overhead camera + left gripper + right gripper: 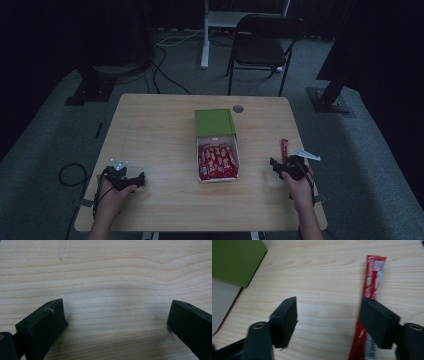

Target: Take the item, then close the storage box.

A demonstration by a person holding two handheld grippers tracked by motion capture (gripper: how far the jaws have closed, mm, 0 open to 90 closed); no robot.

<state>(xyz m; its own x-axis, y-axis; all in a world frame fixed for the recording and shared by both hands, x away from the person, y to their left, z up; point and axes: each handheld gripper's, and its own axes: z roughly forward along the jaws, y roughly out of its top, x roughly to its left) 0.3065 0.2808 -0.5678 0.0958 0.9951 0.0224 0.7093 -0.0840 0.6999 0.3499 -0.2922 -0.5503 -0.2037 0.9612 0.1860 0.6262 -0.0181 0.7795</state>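
Now red stick packet (369, 290): long, slim, glossy, white print, flat on table (324, 277).

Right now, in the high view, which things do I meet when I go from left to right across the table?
Left claw → open box of red snack bars with its green lid → right claw → single red snack bar lying on the wooden table.

Matt wood table (150, 130); glossy red wrapper (372, 282).
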